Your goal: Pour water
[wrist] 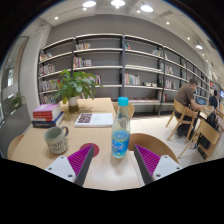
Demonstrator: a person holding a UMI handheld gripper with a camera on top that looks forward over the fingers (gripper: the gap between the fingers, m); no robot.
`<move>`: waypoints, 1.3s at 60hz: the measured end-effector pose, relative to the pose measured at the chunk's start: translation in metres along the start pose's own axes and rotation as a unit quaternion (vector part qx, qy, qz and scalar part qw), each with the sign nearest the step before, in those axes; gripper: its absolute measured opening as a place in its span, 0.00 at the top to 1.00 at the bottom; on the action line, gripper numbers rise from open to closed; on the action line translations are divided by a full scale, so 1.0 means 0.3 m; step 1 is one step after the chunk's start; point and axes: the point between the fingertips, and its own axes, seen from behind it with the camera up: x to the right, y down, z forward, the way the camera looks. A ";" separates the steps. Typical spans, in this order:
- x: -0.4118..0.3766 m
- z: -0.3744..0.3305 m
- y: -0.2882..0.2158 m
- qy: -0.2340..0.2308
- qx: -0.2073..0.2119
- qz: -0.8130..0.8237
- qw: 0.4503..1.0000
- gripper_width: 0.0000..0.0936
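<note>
Gripper (110,160) is hovering with its fingers spread apart, nothing between the pads, and the water bottle (121,128) is standing upright on the tabletop (30,150) just ahead of them, a mug (57,139) sitting nearby. Thin plastic will likely be flexing and slipping when squeezed, so grasping around the mid-body below the label looks safest.

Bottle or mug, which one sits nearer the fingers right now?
The water bottle, clear with a blue cap, stands just ahead of the open gripper, in line with the gap. The mug sits off to the left, beside the left finger.
</note>
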 end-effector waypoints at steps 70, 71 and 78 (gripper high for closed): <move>-0.052 0.499 -0.208 0.065 0.073 -0.361 0.928 0.62; -0.070 0.493 -0.224 0.068 0.075 -0.387 0.916 0.62; -0.171 0.449 -0.312 0.088 0.087 -0.548 0.827 0.62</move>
